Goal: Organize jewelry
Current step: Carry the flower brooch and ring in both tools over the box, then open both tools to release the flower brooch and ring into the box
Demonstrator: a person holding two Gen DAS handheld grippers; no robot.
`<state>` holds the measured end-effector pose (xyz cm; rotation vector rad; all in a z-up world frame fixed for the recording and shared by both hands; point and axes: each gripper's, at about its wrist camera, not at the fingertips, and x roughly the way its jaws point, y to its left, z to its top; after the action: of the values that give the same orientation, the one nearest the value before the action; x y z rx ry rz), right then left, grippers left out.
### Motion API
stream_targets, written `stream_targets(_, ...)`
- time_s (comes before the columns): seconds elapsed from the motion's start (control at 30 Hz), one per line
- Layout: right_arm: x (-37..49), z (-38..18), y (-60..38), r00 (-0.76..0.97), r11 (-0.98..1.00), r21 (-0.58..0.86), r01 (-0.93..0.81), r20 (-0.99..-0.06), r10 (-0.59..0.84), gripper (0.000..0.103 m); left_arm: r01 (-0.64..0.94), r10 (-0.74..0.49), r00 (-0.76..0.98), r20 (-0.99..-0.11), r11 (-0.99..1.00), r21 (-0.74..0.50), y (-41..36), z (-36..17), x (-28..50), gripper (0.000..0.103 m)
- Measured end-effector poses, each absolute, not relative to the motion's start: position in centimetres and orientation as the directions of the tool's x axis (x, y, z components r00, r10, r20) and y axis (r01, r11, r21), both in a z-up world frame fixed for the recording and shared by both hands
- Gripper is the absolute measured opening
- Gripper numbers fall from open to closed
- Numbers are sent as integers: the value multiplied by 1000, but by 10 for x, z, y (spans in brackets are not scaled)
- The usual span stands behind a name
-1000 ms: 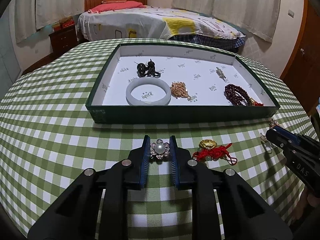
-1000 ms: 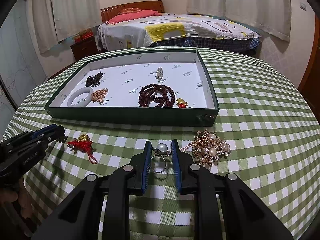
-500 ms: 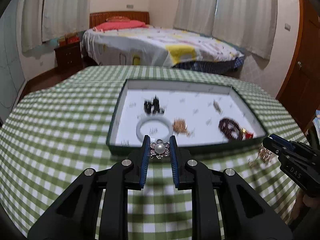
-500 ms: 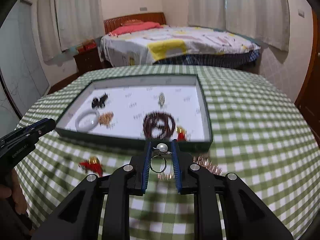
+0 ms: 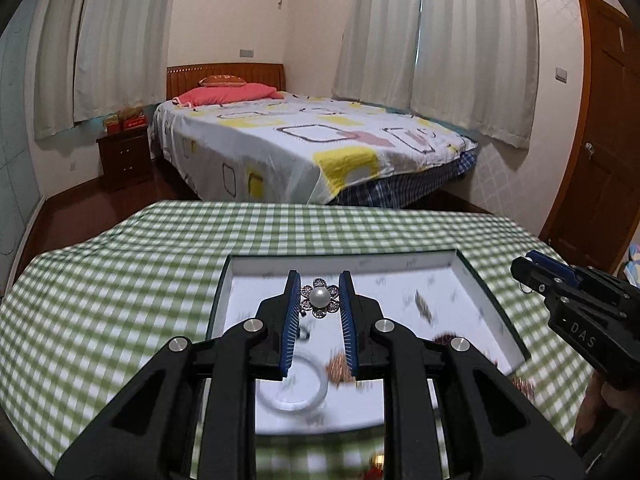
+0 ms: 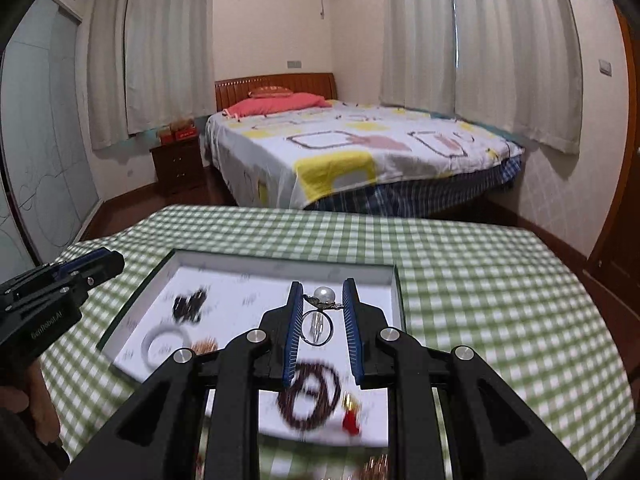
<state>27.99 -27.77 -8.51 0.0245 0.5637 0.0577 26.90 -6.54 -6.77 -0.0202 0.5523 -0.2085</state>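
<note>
My left gripper is shut on a flower-shaped pearl brooch, held in the air over the dark green tray with its white lining. My right gripper is shut on a pearl ring, its band hanging between the blue pads above the same tray. In the tray lie a pale bangle, a gold chain, dark red beads, a black piece and a small red charm. Each gripper shows at the edge of the other's view.
The tray rests on a round table under a green checked cloth. Blurred jewelry lies on the cloth in front of the tray: a gold and red piece and a gold brooch. Beyond the table stand a bed and a nightstand.
Both grippers have risen off the cloth with their pieces and moved forward over the tray. The view has tilted up, so the tray sits lower in both pictures.
</note>
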Motion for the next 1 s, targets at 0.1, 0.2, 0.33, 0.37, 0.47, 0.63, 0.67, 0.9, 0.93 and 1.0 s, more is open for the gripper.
stream_targets(0.1, 300, -87, -278, 851, 998, 23, -50, -522, 55, 21, 186, -191, 838, -512, 981, -62, -75, -70, 291, 19)
stream_targets(0.2, 322, -98, -279, 842, 999, 15, -50, -538, 50, 21, 187, -189, 821, -539, 981, -59, -86, -81, 314, 19)
stream_targets(0.33, 351, -124, -285, 799, 998, 27, -49, -598, 56, 21, 194, -185, 781, -597, 980, -49, -99, -106, 341, 19)
stream_targets(0.37, 357, -131, -287, 785, 998, 34, -47, -617, 58, 21, 195, -182, 763, -620, 980, -48, -102, -114, 351, 19)
stream_targets(0.47, 372, -150, -294, 742, 997, 63, -33, -668, 67, 21, 192, -181, 721, -669, 980, -58, -105, -131, 365, 19)
stream_targets(0.63, 388, -160, -295, 671, 997, 64, -33, -739, 70, 21, 180, -190, 613, -767, 979, -100, -104, -155, 386, 20)
stream_targets(0.67, 392, -163, -295, 647, 997, 68, -37, -759, 76, 21, 189, -194, 583, -789, 977, -100, -106, -158, 389, 20)
stream_targets(0.9, 397, -171, -293, 591, 998, 64, -26, -804, 67, 24, 186, -182, 565, -804, 978, -91, -109, -165, 387, 43)
stream_targets(0.93, 397, -172, -292, 588, 998, 64, -25, -806, 67, 31, 187, -180, 569, -803, 979, -87, -109, -165, 387, 45)
stream_targets(1.0, 395, -172, -292, 593, 998, 61, -22, -803, 62, 43, 188, -178, 577, -797, 979, -83, -109, -164, 385, 50)
